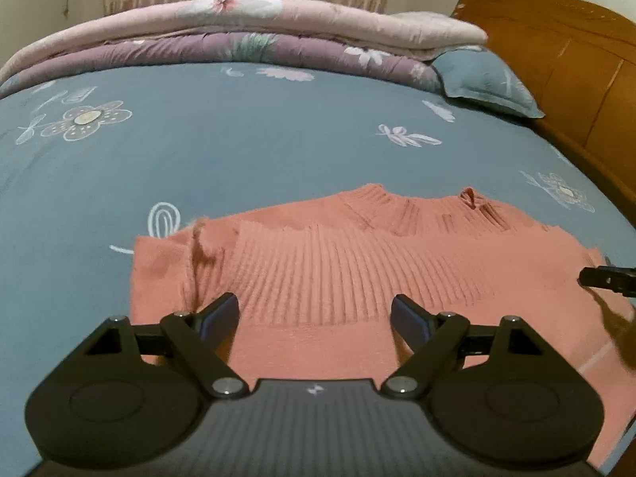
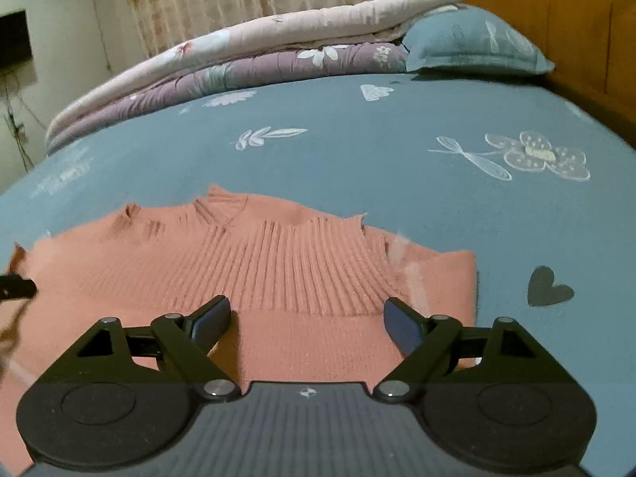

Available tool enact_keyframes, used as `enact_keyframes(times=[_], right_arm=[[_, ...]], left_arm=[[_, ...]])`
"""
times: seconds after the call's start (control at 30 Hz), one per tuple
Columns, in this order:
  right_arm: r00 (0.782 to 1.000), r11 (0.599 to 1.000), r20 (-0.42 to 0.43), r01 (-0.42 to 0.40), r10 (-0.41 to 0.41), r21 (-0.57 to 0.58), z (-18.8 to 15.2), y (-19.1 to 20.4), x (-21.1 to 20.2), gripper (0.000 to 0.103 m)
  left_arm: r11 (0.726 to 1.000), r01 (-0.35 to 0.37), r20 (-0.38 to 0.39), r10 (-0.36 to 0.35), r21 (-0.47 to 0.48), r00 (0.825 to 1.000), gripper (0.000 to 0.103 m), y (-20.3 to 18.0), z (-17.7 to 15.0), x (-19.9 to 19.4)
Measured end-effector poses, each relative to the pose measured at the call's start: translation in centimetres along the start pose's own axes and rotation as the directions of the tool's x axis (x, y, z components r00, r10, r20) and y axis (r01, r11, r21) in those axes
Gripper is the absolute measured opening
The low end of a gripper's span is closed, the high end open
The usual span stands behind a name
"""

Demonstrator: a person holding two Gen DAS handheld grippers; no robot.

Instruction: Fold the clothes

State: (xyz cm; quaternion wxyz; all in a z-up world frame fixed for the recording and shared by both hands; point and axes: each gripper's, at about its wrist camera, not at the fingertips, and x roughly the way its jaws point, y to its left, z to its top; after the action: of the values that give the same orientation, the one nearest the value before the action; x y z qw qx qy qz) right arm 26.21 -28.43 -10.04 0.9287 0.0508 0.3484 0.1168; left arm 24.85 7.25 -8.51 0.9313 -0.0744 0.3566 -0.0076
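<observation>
A salmon-pink ribbed knit sweater [image 1: 349,270] lies flat on the blue floral bed sheet [image 1: 238,147], folded into a wide band with its collar at the far edge. My left gripper [image 1: 315,316] is open and empty, low over the sweater's near left part. My right gripper [image 2: 307,318] is open and empty over the sweater [image 2: 286,266] near its right part. A tip of the right gripper shows at the right edge of the left wrist view [image 1: 604,278], and a tip of the left gripper shows at the left edge of the right wrist view [image 2: 16,288].
Folded pink and purple quilts [image 1: 246,35] are stacked along the far side of the bed. A blue pillow [image 1: 485,79] lies by the wooden headboard [image 1: 564,63] at right. Curtains [image 2: 254,0] hang behind.
</observation>
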Motion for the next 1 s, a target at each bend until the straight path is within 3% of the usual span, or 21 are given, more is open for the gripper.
enact_keyframes(times=[0.07,0.13,0.27,0.4,0.53,0.6,0.67,0.77,0.83,0.93,1.0], right_arm=[[1.000,0.999,-0.008,0.028,-0.028,-0.031,1.3,0.8,0.1,0.090],[0.999,0.997,-0.001,0.037,-0.037,-0.069,2.8,2.0,0.5,0.091],[0.999,0.993,-0.025,-0.045,0.042,-0.105,5.1,4.7,2.3,0.091],[0.992,0.987,-0.086,-0.103,0.093,-0.120,6.2,6.5,5.4,0.091],[0.979,0.988,-0.180,-0.114,0.095,-0.102,6.3,6.7,9.2,0.092],[0.980,0.985,-0.170,-0.121,0.099,-0.124,6.3,6.8,10.6,0.103],[0.983,0.983,-0.166,-0.103,0.077,-0.152,6.7,7.1,11.3,0.103],[0.981,0.980,-0.187,-0.079,0.044,-0.184,7.1,7.8,11.4,0.103],[0.978,0.980,-0.201,-0.087,0.050,-0.180,7.0,7.7,10.6,0.103],[0.973,0.980,-0.223,-0.101,0.060,-0.174,6.5,7.4,9.5,0.103],[0.973,0.978,-0.222,-0.102,0.060,-0.184,6.1,7.2,8.9,0.103]], left_arm=[[1.000,0.003,0.013,-0.004,0.009,1.000,0.089,-0.4,1.5,-0.1],[0.999,0.051,0.021,-0.051,0.010,0.998,0.090,-0.9,2.9,0.3],[0.990,0.138,-0.019,-0.139,-0.015,0.990,0.090,-1.9,5.4,2.8],[0.981,0.182,-0.117,-0.189,-0.067,0.975,0.090,-2.4,6.3,6.9],[0.983,0.170,-0.142,-0.179,-0.072,0.974,0.093,-2.2,6.3,9.8],[0.985,0.157,-0.144,-0.165,-0.068,0.976,0.093,-2.2,7.0,10.7],[0.990,0.129,-0.156,-0.138,-0.063,0.978,0.093,-2.6,8.0,11.4],[0.986,0.149,-0.139,-0.157,-0.070,0.978,0.093,-3.2,9.1,10.5],[0.970,0.220,-0.118,-0.231,-0.102,0.966,0.093,-3.4,9.3,9.6],[0.934,0.322,-0.144,-0.344,-0.153,0.928,0.093,-3.7,9.3,9.8],[0.934,0.318,-0.187,-0.345,-0.160,0.920,0.093,-4.2,9.1,11.1]])
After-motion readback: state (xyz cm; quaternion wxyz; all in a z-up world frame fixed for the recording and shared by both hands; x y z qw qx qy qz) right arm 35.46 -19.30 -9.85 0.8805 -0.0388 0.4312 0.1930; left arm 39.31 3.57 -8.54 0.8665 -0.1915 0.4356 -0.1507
